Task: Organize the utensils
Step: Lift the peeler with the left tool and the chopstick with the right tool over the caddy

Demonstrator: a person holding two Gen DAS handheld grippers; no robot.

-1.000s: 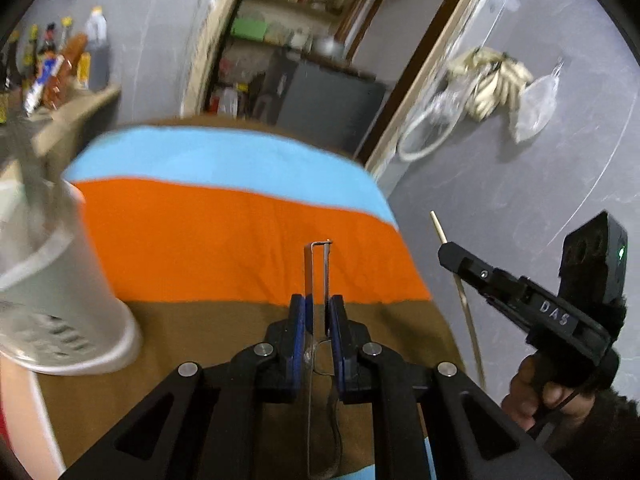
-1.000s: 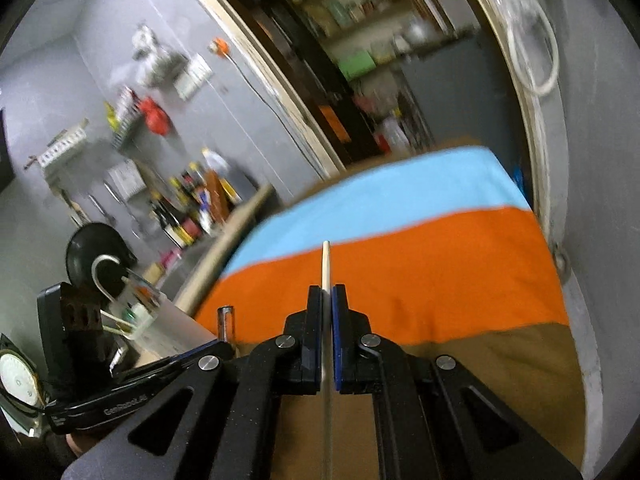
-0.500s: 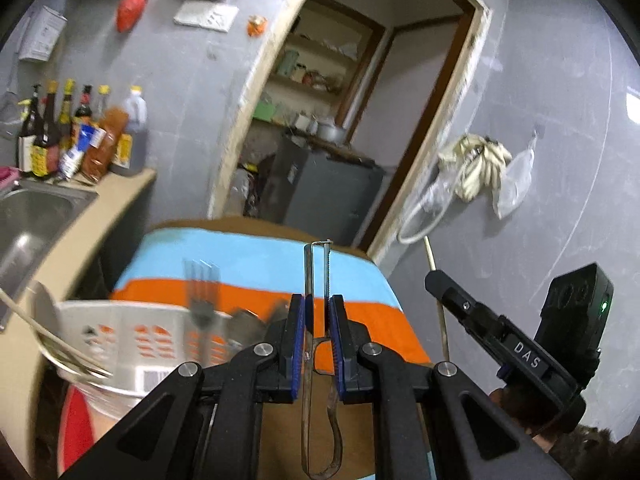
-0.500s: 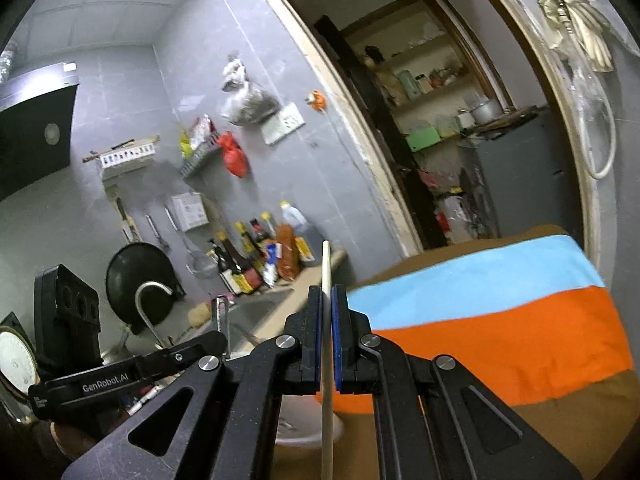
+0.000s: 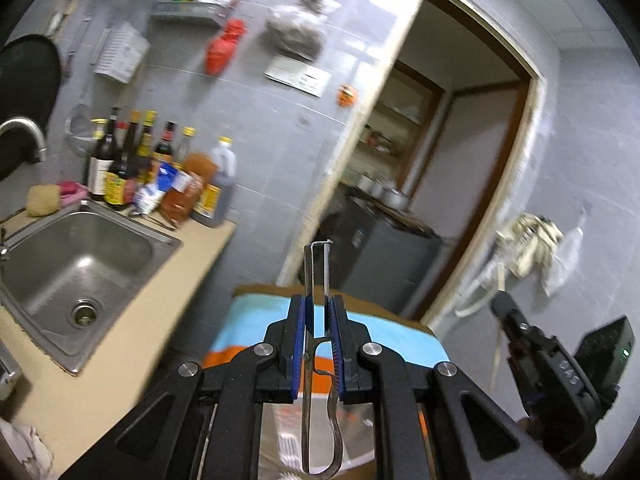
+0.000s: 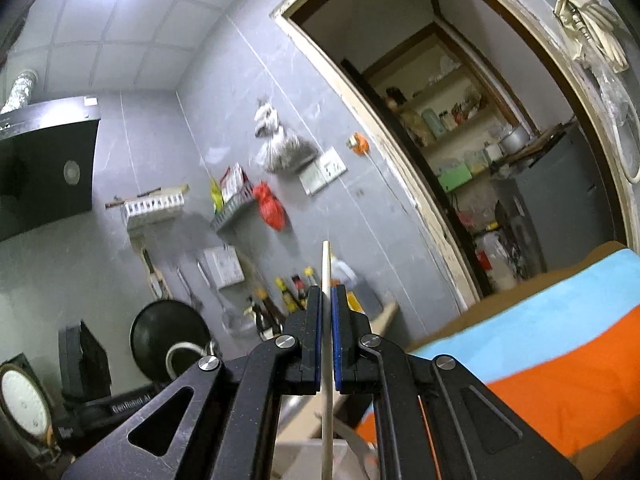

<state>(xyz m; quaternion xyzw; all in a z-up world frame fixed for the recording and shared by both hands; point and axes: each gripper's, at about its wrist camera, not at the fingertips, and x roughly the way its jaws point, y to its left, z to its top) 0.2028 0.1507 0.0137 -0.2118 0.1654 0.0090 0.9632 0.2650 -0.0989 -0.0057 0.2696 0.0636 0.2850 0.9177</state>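
Left wrist view: left gripper (image 5: 318,334) jaws narrow, clamping metal peeler (image 5: 318,360) mid-frame; stiff, slick, light. Right gripper (image 6: 327,334) pinches wooden chopstick (image 6: 327,360) centre frame; light, rigid, prone to pivot.

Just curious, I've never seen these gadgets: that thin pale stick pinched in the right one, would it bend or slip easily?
The stick looks straight and unbowed, so probably stiff, likely a chopstick. It is slim and smooth, so it may slide or swivel between the right hand-held gripper's flat pads. It is probably light, as a narrow pinch holds it.
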